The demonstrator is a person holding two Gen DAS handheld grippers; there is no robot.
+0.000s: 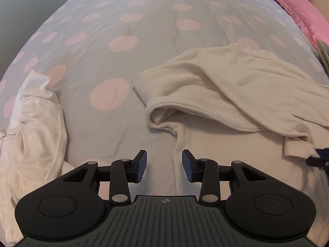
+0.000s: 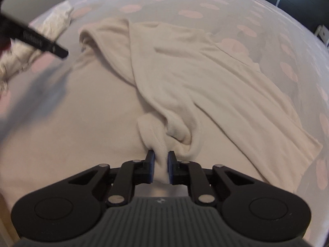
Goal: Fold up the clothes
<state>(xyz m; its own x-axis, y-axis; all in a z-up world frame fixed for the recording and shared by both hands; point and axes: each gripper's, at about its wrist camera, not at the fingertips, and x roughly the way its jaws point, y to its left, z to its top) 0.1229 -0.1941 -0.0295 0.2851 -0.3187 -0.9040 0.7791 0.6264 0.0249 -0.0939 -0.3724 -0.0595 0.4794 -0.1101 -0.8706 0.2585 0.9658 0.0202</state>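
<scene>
Two garments show on the bed, and neither is folded yet. Nearest the work is a cream, soft fleece sweatshirt (image 2: 185, 78), lying rumpled and partly doubled over itself, one sleeve thrown across the body and its rolled cuff (image 1: 158, 117) ahead of the left jaws and slightly to their right. A bunched fold of it (image 2: 156, 135), with a stitched hem, runs straight back between the pads of the right gripper (image 2: 161, 169); those jaws stand narrow and pinch the cloth, so this hand has its hold. Beyond that pinch the fabric fans out ahead and to the right in loose ridges.

Over on the other side, the left gripper (image 1: 164, 165) holds nothing: its blue pads stand moderately apart, empty, above the sweatshirt's near left edge, where cream cloth meets the cover. My reading is that a second grip, on the hem or shoulder, is wanted before the garment can be lifted, spread flat and folded, so the first piece is barely begun.

Further out, to the left of the left jaws, a crumpled white thin garment (image 1: 35, 123) lies in a heap, untouched. Under everything stretches a grey bedcover with pink dots (image 1: 127, 20), and a pink pillow (image 1: 304, 12) sits far ahead on the right.
</scene>
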